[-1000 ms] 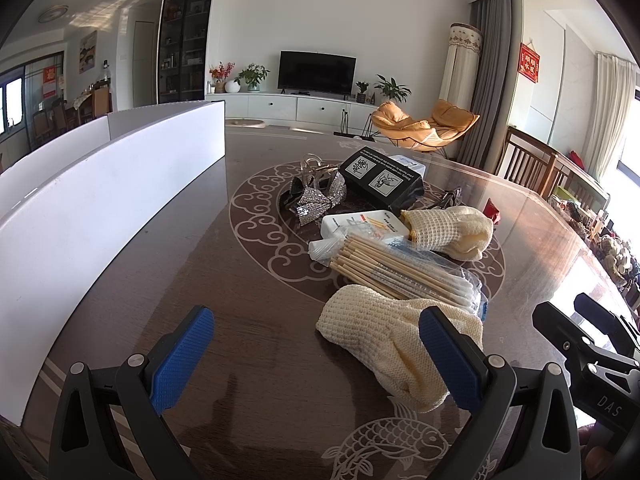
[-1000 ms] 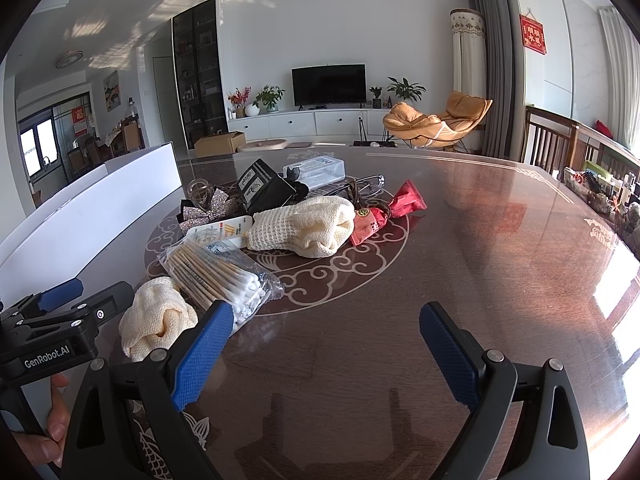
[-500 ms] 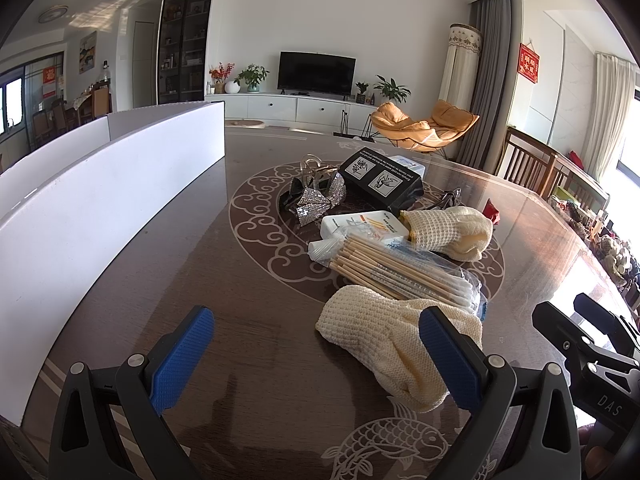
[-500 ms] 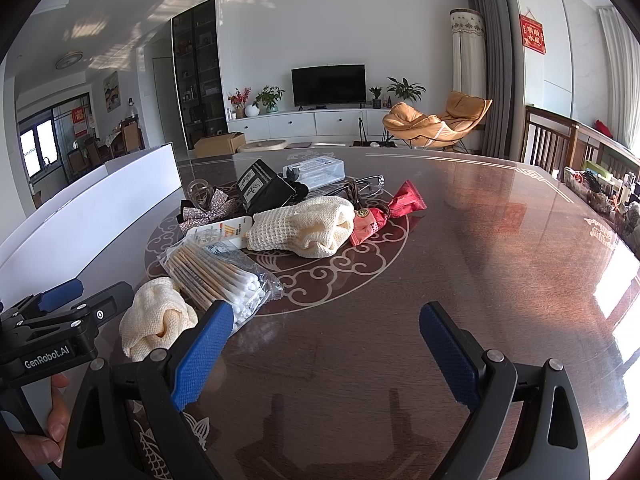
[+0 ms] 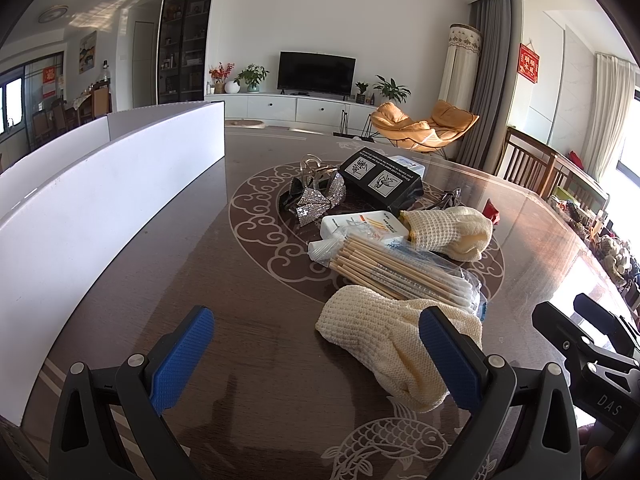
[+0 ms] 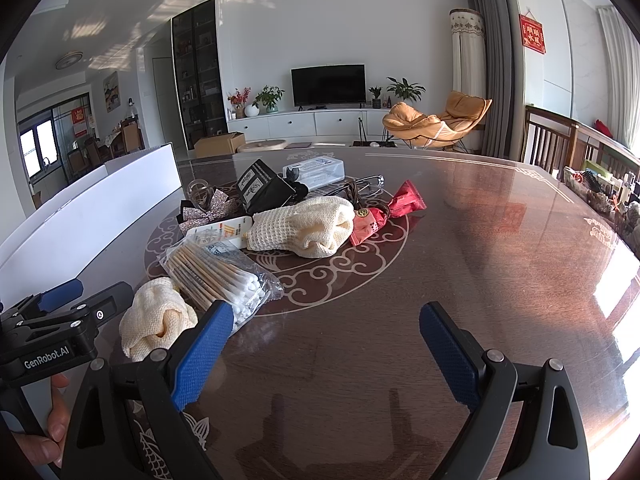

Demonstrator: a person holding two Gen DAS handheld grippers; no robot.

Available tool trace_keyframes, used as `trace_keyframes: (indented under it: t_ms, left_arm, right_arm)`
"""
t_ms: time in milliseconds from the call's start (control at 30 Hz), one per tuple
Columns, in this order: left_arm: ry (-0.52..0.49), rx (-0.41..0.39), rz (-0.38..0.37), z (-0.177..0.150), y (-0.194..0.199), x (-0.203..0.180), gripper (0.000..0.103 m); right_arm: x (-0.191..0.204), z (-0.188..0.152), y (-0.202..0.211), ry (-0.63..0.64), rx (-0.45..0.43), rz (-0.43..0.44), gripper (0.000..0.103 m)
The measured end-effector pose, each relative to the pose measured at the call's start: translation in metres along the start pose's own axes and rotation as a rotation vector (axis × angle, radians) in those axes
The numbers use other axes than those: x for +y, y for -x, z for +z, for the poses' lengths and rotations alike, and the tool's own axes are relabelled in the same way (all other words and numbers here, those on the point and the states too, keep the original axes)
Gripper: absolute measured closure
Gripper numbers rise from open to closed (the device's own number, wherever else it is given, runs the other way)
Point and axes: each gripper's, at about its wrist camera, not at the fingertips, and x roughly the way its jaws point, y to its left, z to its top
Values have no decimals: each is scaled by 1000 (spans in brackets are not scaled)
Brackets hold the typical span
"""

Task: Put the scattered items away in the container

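Note:
A white box (image 5: 100,216) with tall walls stands along the table's left side, also the white box (image 6: 100,208) in the right wrist view. Scattered beside it lie a near cream knitted glove (image 5: 384,340), a bag of cotton swabs (image 5: 404,272), a second cream glove (image 6: 308,228), a white packet (image 5: 360,226), a sequin bow (image 5: 320,202), a black box (image 5: 380,178), a clear case (image 6: 316,170) and red wrappers (image 6: 384,216). My left gripper (image 5: 316,356) is open just short of the near glove. My right gripper (image 6: 324,356) is open over bare table.
The dark wooden table (image 6: 480,260) has bare surface to the right of the pile. Wooden chairs (image 5: 532,168) stand at the far right edge, with clutter (image 6: 600,192) beyond. A person's hand (image 6: 52,428) holds the left gripper's handle.

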Motion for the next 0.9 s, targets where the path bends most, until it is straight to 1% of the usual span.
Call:
trace_keyframes:
  t_ms: [900]
  left_arm:
    - [-1, 0, -3, 0, 0, 2, 0]
  right_arm:
    - [0, 0, 0, -1, 0, 0, 8]
